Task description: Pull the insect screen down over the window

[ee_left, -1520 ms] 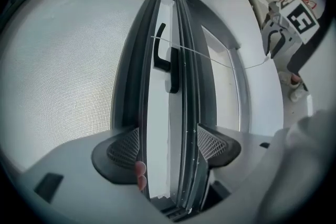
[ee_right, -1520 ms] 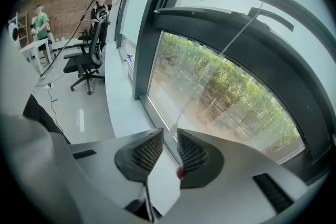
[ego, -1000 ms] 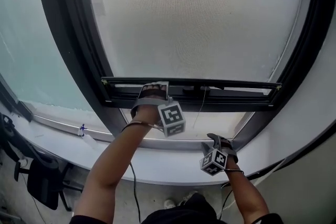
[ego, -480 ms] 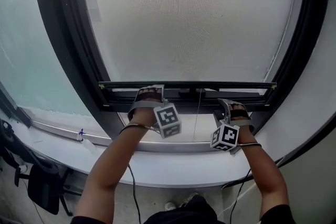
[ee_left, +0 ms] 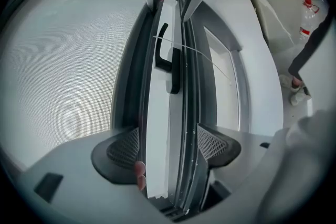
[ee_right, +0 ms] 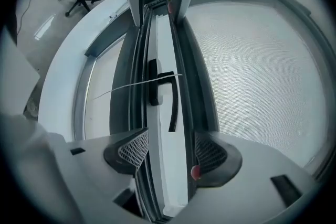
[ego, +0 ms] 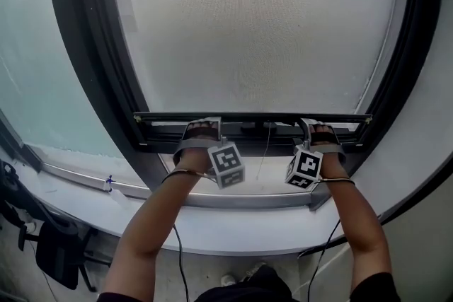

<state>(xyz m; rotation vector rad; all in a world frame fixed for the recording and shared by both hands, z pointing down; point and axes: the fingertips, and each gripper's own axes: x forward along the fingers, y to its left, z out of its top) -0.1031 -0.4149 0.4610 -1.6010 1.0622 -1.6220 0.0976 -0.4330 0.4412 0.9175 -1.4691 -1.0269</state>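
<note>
1. Pale grey mesh of the insect screen (ego: 255,25) fills the upper part of the head view, stretched inside the dark window frame (ego: 92,67).
2. The screen's dark bottom bar (ego: 248,118) runs level across the frame. It sits low in the window but apart from the white sill (ego: 233,226), and a strip of uncovered window shows between bar and sill.
3. Your left gripper (ego: 202,125) is at the bar, left of its middle. In the left gripper view its jaws are clamped on the bar, with one mesh-patterned pad against each face.
4. Your right gripper (ego: 320,127) is at the bar near its right end. Its jaws have just been opening. In the right gripper view they stand wide with the bar between them, the pads just beside its faces.
5. A black handle (ee_right: 153,84) sits on the bar between your two grippers. A thin cord (ego: 265,148) hangs from the bar's middle toward the sill.
6. Both marker cubes face back toward you, the left cube (ego: 226,164) and the right cube (ego: 306,167).
7. A dark office chair (ego: 60,247) stands on the floor at lower left, below the sill.
</note>
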